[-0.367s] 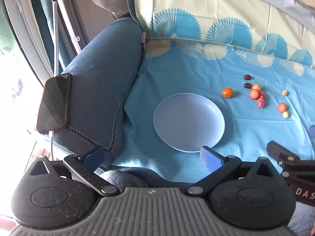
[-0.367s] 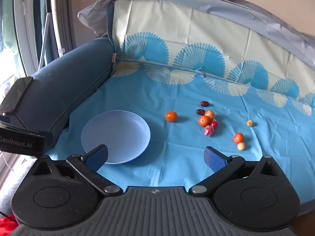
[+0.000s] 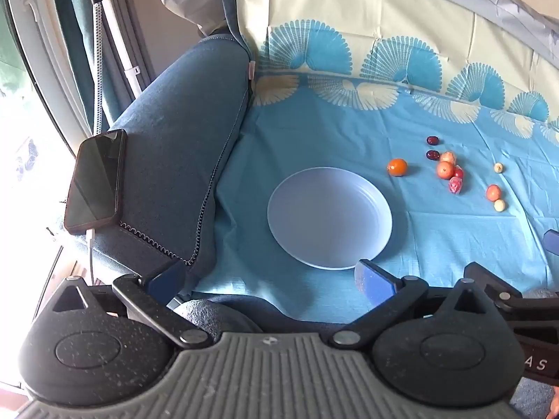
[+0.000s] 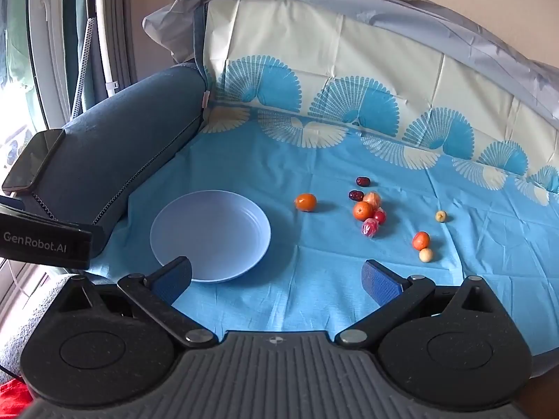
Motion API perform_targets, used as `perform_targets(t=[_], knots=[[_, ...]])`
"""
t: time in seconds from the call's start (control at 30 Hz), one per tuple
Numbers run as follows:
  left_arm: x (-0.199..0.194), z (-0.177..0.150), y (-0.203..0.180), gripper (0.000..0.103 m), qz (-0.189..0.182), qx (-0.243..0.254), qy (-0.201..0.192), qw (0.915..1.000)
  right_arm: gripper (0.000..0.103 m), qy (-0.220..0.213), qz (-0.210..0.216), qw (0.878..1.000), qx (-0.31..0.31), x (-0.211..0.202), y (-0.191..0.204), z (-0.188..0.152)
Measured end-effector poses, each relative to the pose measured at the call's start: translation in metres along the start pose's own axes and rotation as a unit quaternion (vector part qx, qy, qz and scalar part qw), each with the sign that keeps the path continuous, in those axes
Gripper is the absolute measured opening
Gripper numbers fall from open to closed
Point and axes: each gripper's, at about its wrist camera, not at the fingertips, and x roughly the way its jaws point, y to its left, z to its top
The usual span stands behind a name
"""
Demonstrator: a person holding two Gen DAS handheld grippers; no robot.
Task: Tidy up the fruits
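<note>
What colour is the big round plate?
The plate is pale lavender-blue, plain with no pattern; the right wrist view shows it best.

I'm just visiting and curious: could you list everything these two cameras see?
plate: 1, pale lavender, nothing on it, on the cloth by the armrest
orange fruits: 3, one alone nearest the plate, one in the cluster, one further right
dark red fruits: 2, behind the cluster
cluster of small fruits: about 4, orange, peach, red, pink
pale small fruits: 2, right side
cloth: 1, blue, fan pattern
armrest: 1, dark blue, left
phone: 1, black, on the armrest
left tongs: open, holding nothing
right tongs: open, holding nothing
</note>
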Motion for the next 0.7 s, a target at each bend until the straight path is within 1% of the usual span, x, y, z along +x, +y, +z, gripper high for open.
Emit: perform_targets(t=[0.1,0.17,0.23,0.33,0.7], knots=[[-0.004,-0.001,-0.003,0.103,0.000,0.001,0.000,1.0000,0.102,0.001,0.005,1.000,0.004,-0.001,-0.001,-0.003],[0.001,0.000,0.003,0.103,-0.003,0.002,0.000,1.0000,0.102,0.003,0.007,1.000,0.004,0.000,-0.001,-0.005],[0.000,0.000,0.002,0.103,-0.003,0.002,0.001,1.0000,0.102,0.006,0.008,1.000,0.003,0.001,0.002,0.004],[0.003,0.000,0.004,0.103,-0.005,0.002,0.004,1.0000,0.102,0.005,0.006,1.000,0.001,0.000,0.003,0.006],[0.006,-0.002,0.004,0.103,-0.003,0.004,0.010,0.9999,0.102,0.010,0.007,1.000,-0.001,0.002,0.004,0.004]])
